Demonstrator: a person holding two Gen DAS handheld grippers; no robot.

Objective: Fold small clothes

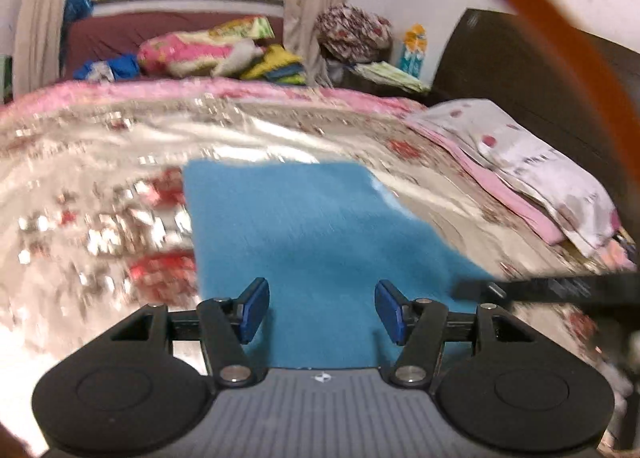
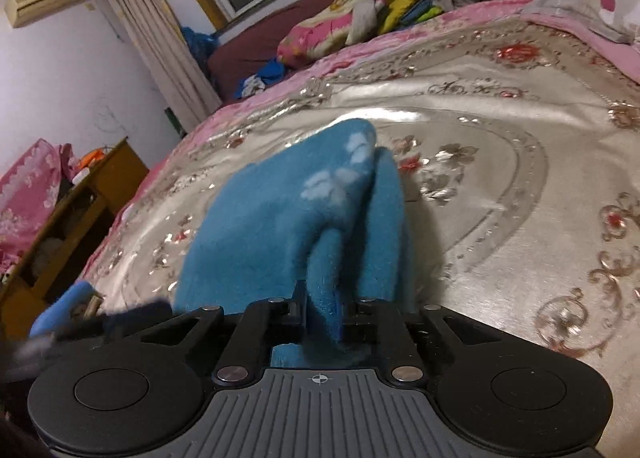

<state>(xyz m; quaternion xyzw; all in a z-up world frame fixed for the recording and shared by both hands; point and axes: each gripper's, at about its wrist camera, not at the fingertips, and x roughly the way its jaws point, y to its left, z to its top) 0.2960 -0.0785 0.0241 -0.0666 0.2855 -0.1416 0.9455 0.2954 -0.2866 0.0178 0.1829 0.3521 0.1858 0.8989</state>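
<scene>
My right gripper is clamped on a bunched edge of the fuzzy blue fleece cloth, which runs away from me across the shiny floral bedspread. My left gripper hangs half-open, empty (cloth below it).

Blue cloth with pale, perhaps floral, marks; silvery bedspread with red flowers, pink border.

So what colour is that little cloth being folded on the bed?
The cloth is teal blue with pale flower-like marks, showing best in the right wrist view.
</scene>
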